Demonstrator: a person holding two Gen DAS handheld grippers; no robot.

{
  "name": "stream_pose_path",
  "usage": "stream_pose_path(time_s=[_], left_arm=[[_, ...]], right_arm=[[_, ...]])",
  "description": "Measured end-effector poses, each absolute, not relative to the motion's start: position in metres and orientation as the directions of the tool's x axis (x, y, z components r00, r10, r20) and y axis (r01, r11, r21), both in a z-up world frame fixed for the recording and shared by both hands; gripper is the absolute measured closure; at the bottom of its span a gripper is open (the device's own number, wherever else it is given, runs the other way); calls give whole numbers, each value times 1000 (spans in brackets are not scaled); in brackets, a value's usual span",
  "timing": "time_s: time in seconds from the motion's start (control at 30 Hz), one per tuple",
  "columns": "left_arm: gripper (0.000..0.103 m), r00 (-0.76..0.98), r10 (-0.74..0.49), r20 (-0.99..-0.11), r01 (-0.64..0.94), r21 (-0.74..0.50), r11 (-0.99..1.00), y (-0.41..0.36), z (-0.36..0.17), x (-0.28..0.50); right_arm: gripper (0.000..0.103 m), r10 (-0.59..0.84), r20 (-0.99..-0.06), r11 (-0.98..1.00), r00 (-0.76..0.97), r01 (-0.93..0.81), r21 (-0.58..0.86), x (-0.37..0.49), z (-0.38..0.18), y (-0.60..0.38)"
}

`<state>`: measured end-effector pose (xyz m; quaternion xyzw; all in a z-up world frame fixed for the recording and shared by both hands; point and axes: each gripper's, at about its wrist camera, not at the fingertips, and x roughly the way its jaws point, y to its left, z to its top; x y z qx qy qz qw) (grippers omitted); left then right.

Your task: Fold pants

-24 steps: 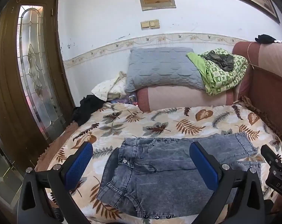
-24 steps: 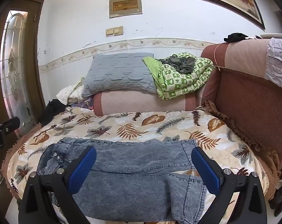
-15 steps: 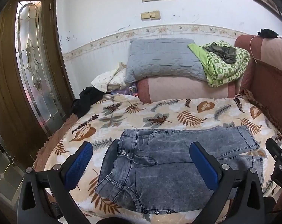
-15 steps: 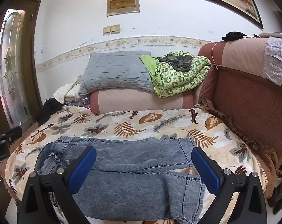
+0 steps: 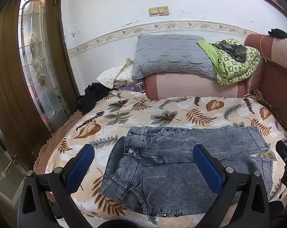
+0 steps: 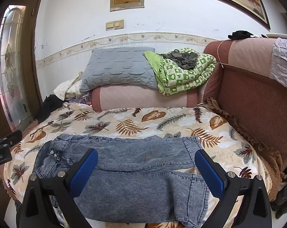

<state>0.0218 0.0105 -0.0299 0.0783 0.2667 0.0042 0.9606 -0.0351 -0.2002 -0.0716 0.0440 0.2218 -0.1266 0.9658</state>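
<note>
Over on the left, the left hand-held gripper (image 5: 143, 163) hangs above the waistband end of the pants (image 5: 181, 161), its blue pads spread wide apart with nothing between them. Compared with a moment ago the view from this side has tipped downward and pulled back a touch: more of the near hem with its row of studs shows, and the wall plaque has slid toward the top edge. No contact yet, the cloth lies just as it lay.

The pants themselves sit flat on the leaf-print bedspread (image 5: 162, 114), waist to the left, both legs running off to the right, the near leg reaching the front edge of the bed. Nothing about their lie has shifted across these frames.

Moving right, the right hand-held gripper (image 6: 146, 169) hovers over the legs of the pants (image 6: 143, 171), jaws likewise fully apart and empty. Its view has also dropped slightly, so the cuffs sit a bit higher in the frame than before.

So what changes is the pose of both tools, not the garment. That reads as a lining-up phase: the fold has not begun, and the likely next call is a descent onto an edge of the denim, perhaps to bring one leg over the other.
</note>
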Motion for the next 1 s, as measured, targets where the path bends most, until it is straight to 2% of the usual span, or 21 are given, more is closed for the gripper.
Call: stream_pose_path(time_s=[1.0], left_arm=[[0,823,21,-567,72,142,987,11,-46,30]], right_arm=[[0,-272,-475,956,837,293,-31,-27,-63,-192]])
